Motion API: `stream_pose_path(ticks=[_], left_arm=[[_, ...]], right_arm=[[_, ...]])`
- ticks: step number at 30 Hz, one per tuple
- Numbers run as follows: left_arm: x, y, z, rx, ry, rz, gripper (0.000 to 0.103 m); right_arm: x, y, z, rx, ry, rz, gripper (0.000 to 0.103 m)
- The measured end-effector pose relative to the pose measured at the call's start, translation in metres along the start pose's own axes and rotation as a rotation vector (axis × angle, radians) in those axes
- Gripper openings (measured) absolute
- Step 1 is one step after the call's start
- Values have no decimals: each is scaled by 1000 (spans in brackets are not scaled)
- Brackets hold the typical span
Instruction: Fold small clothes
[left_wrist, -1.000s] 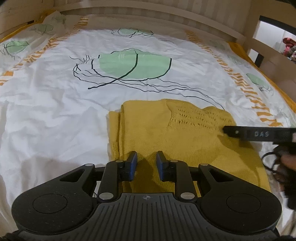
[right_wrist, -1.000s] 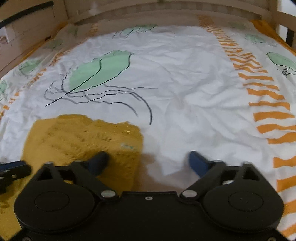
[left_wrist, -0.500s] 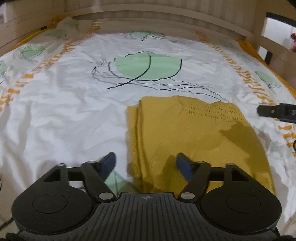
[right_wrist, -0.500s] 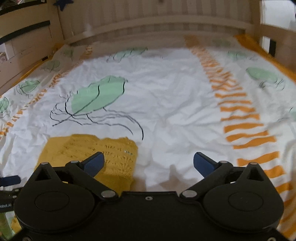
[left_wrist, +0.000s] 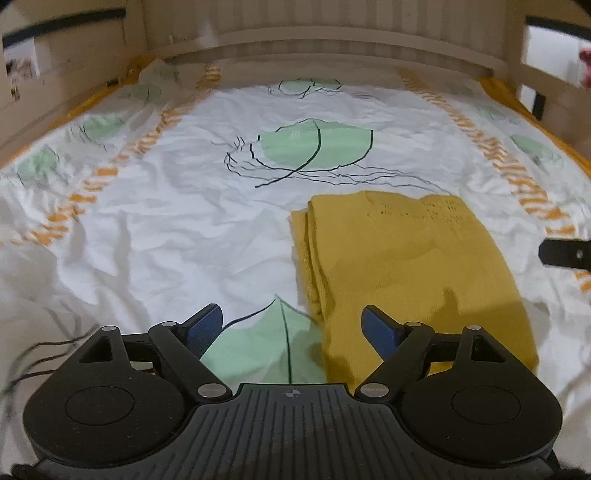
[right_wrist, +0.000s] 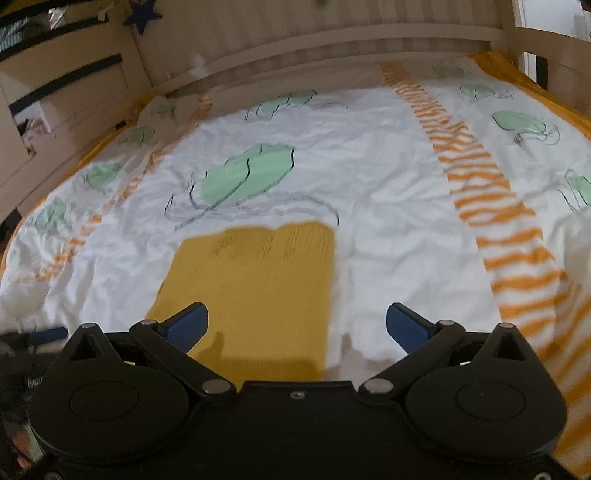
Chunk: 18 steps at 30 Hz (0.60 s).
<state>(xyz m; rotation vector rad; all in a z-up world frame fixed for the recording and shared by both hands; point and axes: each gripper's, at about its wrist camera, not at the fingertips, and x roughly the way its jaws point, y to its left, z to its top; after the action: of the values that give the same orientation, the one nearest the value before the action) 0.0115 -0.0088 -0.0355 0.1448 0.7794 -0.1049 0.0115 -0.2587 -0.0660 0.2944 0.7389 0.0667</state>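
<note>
A mustard yellow knitted garment (left_wrist: 410, 266) lies folded into a flat rectangle on the bed, with layered edges along its left side. It also shows in the right wrist view (right_wrist: 258, 280). My left gripper (left_wrist: 291, 328) is open and empty, above the garment's near left edge. My right gripper (right_wrist: 295, 325) is open and empty, above the garment's near right edge. A black part of the right gripper (left_wrist: 565, 253) shows at the right edge of the left wrist view. A bit of the left gripper (right_wrist: 48, 338) shows at the left of the right wrist view.
The bed sheet (left_wrist: 184, 221) is white with green leaf prints and orange striped bands (right_wrist: 491, 206). A wooden headboard (left_wrist: 314, 40) runs across the far end. Wooden side rails (right_wrist: 546, 48) stand at the right, and wooden furniture (right_wrist: 55, 92) at the left.
My left gripper opened and let go of the garment, then both grippers pulled back and up from it. The garment stays folded on the bed.
</note>
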Motion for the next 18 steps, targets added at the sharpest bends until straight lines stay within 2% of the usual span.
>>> stream_pose_path(ticks=[4, 6, 9, 13, 18], left_arm=[[-25, -10, -7, 52, -56, 87, 82], [-33, -13, -9, 57, -70, 99, 82], [-39, -14, -10, 39, -50, 71, 82], [-39, -12, -10, -12, 17, 9, 82], [-37, -15, -15, -22, 52, 14, 82]], right_arm=[[-17, 9, -17, -40, 38, -42, 103], [-25, 11, -24, -54, 59, -73, 102], [-35, 12, -33, -61, 79, -112, 102], [-47, 16, -40, -87, 82, -123, 102], [-54, 25, -47, -124, 79, -138, 102]])
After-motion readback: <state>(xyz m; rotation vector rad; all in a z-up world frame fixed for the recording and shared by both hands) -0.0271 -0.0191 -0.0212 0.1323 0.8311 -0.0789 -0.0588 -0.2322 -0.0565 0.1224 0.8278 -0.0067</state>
